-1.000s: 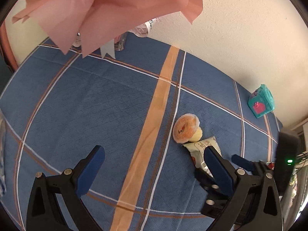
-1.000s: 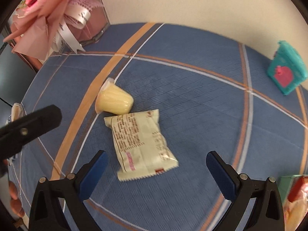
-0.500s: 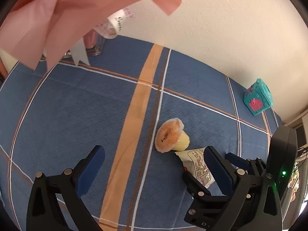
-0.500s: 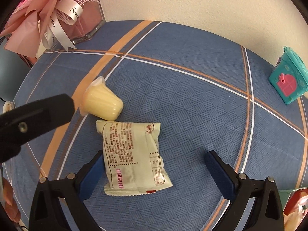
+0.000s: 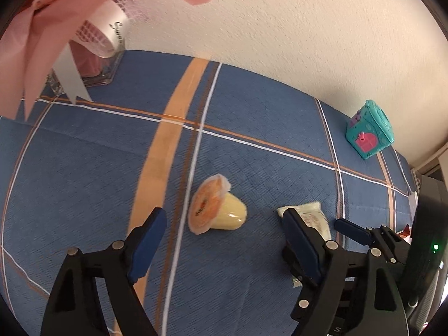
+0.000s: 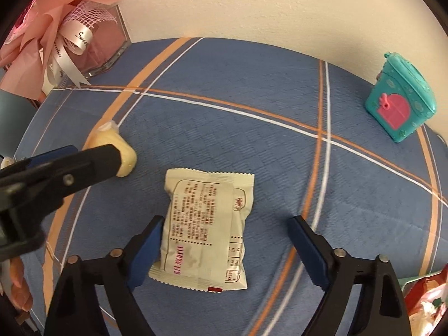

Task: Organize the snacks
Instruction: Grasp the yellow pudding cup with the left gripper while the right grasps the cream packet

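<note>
On the blue plaid cloth [image 5: 92,184] a yellow jelly cup [image 5: 215,210] lies on its side, orange lid facing left. My left gripper [image 5: 224,235] hangs over it with the jaws closing; the cup sits between the fingertips and neither pad touches it. A cream snack packet [image 6: 207,224] lies flat, printed side up. My right gripper [image 6: 226,240] straddles its near half with the jaws closing. The left pad is almost at the packet's edge and the right pad stands well off it. One left gripper finger [image 6: 70,165] partly hides the cup [image 6: 123,154] in the right wrist view.
A teal toy house [image 6: 400,109] stands at the back right by the wall. A pink bouquet in a glass box [image 6: 95,47] fills the back left corner. A red snack bag [image 6: 425,302] shows at the right edge. A black device [image 5: 428,252] stands at the right.
Both grippers have come closer to the cloth and their jaws have narrowed. The cup now lies between the left fingers, the packet between the right fingers.
</note>
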Demonstrator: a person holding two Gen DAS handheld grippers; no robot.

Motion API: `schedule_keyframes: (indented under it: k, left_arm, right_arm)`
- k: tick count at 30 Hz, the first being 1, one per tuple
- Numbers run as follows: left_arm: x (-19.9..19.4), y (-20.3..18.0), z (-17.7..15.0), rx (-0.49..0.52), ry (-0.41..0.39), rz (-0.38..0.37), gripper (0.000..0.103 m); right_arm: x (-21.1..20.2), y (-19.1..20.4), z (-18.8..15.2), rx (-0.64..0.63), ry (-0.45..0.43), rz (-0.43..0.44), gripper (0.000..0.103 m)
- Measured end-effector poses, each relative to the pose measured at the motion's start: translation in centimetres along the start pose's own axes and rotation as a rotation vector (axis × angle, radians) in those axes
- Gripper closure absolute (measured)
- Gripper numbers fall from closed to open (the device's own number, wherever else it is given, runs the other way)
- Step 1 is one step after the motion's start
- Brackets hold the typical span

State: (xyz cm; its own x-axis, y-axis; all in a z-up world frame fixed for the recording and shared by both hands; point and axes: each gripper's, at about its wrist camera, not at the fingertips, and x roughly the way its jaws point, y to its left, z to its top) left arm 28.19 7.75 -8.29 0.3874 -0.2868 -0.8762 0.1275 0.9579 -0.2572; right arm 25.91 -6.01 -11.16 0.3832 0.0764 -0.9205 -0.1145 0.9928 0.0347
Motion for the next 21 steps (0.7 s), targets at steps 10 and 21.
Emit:
schedule_keyframes:
  k: [10,21]
  left_arm:
    - [1.4,-1.7,0.0,0.059,0.025,0.068,0.035]
    - [1.9,-0.8,0.0,0.038,0.025,0.119,0.057]
  right_arm:
    - [-0.7,-1.4,-0.6,-0.007,-0.007,-0.009,0.031]
    - [-1.0,-1.5,-1.2,-0.002,-0.005,-0.007,0.038]
